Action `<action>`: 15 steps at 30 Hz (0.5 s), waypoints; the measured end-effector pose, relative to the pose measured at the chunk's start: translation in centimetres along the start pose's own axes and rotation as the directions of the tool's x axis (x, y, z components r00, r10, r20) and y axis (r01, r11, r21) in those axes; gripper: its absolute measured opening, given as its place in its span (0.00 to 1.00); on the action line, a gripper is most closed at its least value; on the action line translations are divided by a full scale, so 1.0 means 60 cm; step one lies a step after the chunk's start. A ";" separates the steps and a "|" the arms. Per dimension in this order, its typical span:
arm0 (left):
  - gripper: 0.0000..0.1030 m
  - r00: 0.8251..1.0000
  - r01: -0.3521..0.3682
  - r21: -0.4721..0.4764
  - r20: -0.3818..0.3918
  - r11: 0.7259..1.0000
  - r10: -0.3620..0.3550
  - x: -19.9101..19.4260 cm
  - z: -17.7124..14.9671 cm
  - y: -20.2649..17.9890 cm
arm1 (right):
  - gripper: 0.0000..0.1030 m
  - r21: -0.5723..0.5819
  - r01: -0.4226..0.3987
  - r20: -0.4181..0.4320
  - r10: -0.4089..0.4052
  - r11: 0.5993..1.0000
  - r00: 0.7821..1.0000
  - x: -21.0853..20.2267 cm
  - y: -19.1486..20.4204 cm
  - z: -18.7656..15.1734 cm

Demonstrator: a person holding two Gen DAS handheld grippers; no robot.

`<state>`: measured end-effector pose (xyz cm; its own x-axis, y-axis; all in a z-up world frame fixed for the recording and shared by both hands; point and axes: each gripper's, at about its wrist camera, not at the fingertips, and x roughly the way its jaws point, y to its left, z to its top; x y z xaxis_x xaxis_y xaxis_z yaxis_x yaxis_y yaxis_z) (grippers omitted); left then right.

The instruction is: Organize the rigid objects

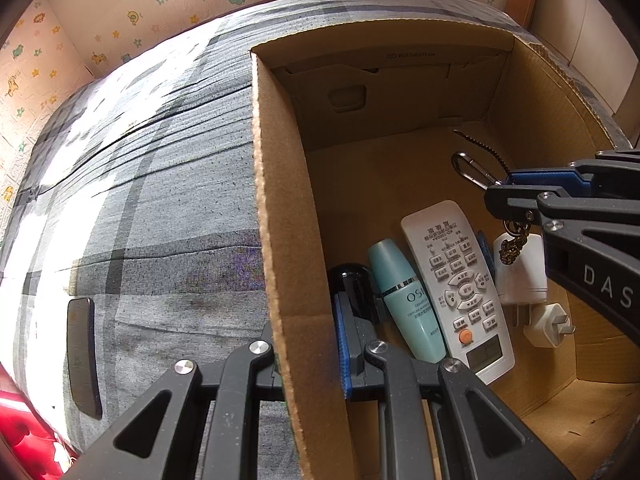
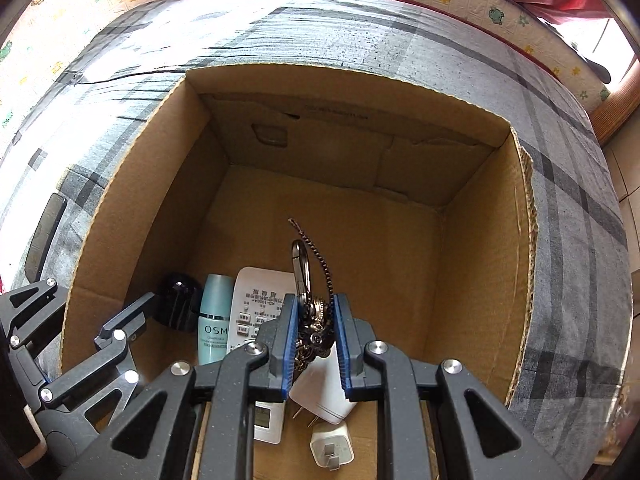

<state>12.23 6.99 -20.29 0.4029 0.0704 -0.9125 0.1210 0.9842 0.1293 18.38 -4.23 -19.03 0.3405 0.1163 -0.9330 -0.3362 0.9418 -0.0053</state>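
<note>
Left gripper (image 1: 308, 344): mine, clamped across the left wall of the cardboard box (image 1: 276, 208), one finger outside and one inside; it steadies the box.
Right gripper (image 2: 316, 344): mine, closed tight on the keychain (image 2: 314, 320), held over the box floor.
Keychain: a bunch of dark metal charms between my pads, the carabiner clip (image 2: 301, 268) and a beaded chain (image 2: 316, 256) sticking out forward beyond my fingertips.
Where it is: inside the box, above the white charger (image 2: 324, 392) and just beside the remote control (image 2: 256, 300).
Already in the box: a black round object (image 2: 178, 300), a teal bottle (image 2: 214, 320), the remote, the charger and a small white plug adapter (image 2: 332, 448), lined up along the near wall.
Outside the box: a dark phone (image 1: 82, 356) lies on the grey checked bed cover (image 1: 160, 200).
Handling: I judge the keychain light, hard in each piece but loose overall; it will swing and slump when freed. The dense charm cluster is the safest hold; the smooth clip could slide out.
Risk: the dangling chain may snag on my finger or on the charger's prongs.
</note>
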 end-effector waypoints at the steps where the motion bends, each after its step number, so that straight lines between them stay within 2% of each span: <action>1: 0.17 1.000 0.000 0.000 0.000 1.000 0.000 0.000 0.000 0.000 | 0.17 -0.003 0.001 0.000 -0.001 1.000 1.000 -0.001 0.002 -0.001; 8: 0.17 1.000 0.001 0.000 -0.001 1.000 -0.001 0.000 0.000 -0.001 | 0.19 -0.003 -0.014 0.026 0.014 1.000 1.000 -0.018 0.002 -0.005; 10: 0.17 1.000 -0.003 0.002 -0.003 1.000 0.003 0.000 0.001 -0.002 | 0.23 -0.006 -0.010 0.039 0.011 1.000 0.999 -0.030 0.002 -0.004; 15: 0.17 1.000 -0.002 0.000 -0.002 1.000 0.002 0.000 0.002 -0.002 | 0.23 0.000 -0.012 0.060 0.012 1.000 0.998 -0.055 -0.001 -0.005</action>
<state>12.31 6.86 -20.27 0.4010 0.0730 -0.9132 0.1197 0.9841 0.1312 17.03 -4.73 -16.08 0.3888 0.1465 -0.9096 -0.3399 0.9404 0.0062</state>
